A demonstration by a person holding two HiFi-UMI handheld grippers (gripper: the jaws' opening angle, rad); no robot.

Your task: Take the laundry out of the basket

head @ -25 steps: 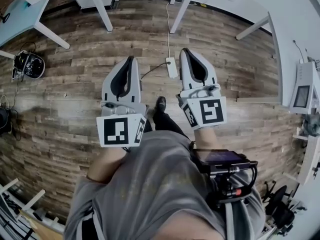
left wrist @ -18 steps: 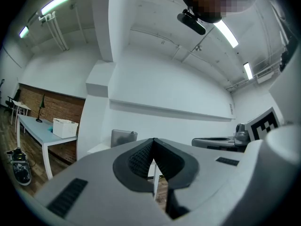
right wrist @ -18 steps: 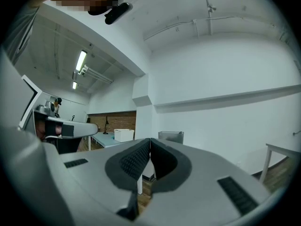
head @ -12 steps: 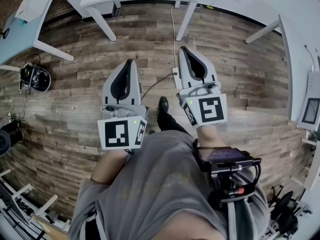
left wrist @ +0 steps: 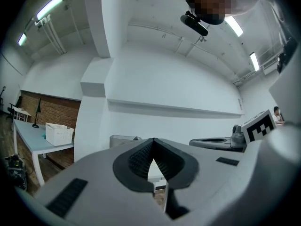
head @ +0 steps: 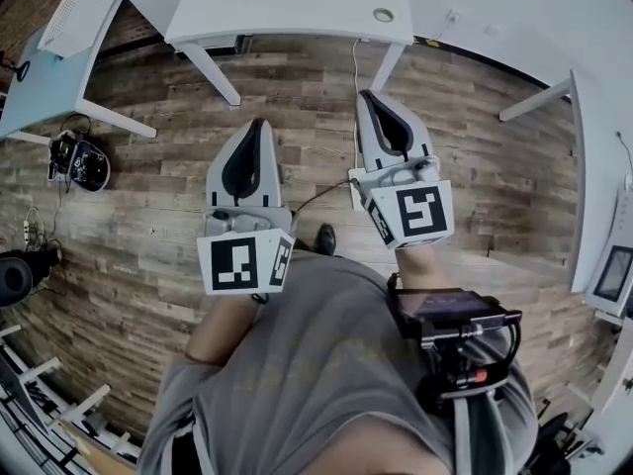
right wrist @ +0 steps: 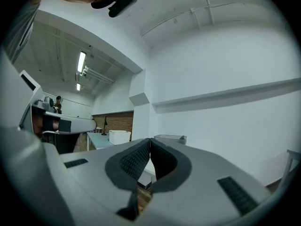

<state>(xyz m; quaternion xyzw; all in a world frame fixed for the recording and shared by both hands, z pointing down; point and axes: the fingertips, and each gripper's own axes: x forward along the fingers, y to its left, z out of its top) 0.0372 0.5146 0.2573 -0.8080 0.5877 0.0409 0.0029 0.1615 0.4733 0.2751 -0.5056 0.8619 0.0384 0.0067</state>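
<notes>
I hold both grippers level in front of me above a wooden floor. My left gripper (head: 257, 124) is shut, its dark pads meeting at the tip with nothing between them, as the left gripper view (left wrist: 154, 140) also shows. The right gripper (head: 368, 95) is likewise shut and empty (right wrist: 150, 140). A white slatted basket (left wrist: 59, 134) stands on a light blue table (head: 40, 67) to the left; it also shows in the right gripper view (right wrist: 119, 136). No laundry is visible in any view.
A white table (head: 297, 13) stands straight ahead with a grey bin (left wrist: 123, 140) on it. On the floor lie a power strip with a cable (head: 354, 178) and a black device (head: 84, 163). White furniture (head: 593, 166) lines the right side.
The white table and the blue table have come closer as I walk forward. Both grippers keep the same shut pose in front of me.
</notes>
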